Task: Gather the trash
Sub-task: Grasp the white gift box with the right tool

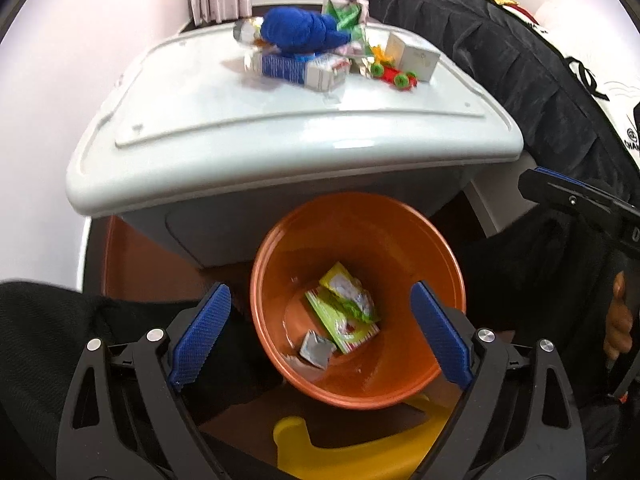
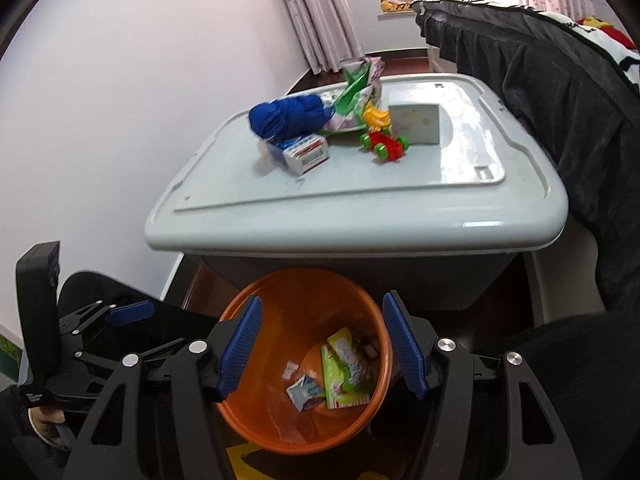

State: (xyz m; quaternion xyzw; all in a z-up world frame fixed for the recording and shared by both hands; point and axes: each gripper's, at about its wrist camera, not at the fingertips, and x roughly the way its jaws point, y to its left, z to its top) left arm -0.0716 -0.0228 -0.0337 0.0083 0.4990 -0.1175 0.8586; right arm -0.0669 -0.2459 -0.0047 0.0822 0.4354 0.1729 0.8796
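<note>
An orange bin (image 1: 448,264) (image 2: 248,424) stands on the floor in front of a grey storage box. In it lie green and yellow wrappers (image 1: 344,308) (image 2: 344,372) and a crumpled silver wrapper (image 1: 316,350) (image 2: 304,394). My left gripper (image 1: 320,332) is open and empty above the bin. My right gripper (image 2: 322,344) is open and empty above the bin too. On the box lid (image 1: 280,120) (image 2: 360,208) lie a blue-white carton (image 1: 296,70) (image 2: 306,156), a green crumpled wrapper (image 1: 346,14) (image 2: 356,88) and a white box (image 1: 416,58) (image 2: 416,122).
A blue cloth bundle (image 1: 298,32) (image 2: 286,118) and a red toy car (image 1: 394,72) (image 2: 386,144) also sit on the lid. A dark blanket (image 1: 520,72) (image 2: 560,88) hangs at the right. A yellow object (image 1: 360,444) lies on the floor by the bin. A wall is at the left.
</note>
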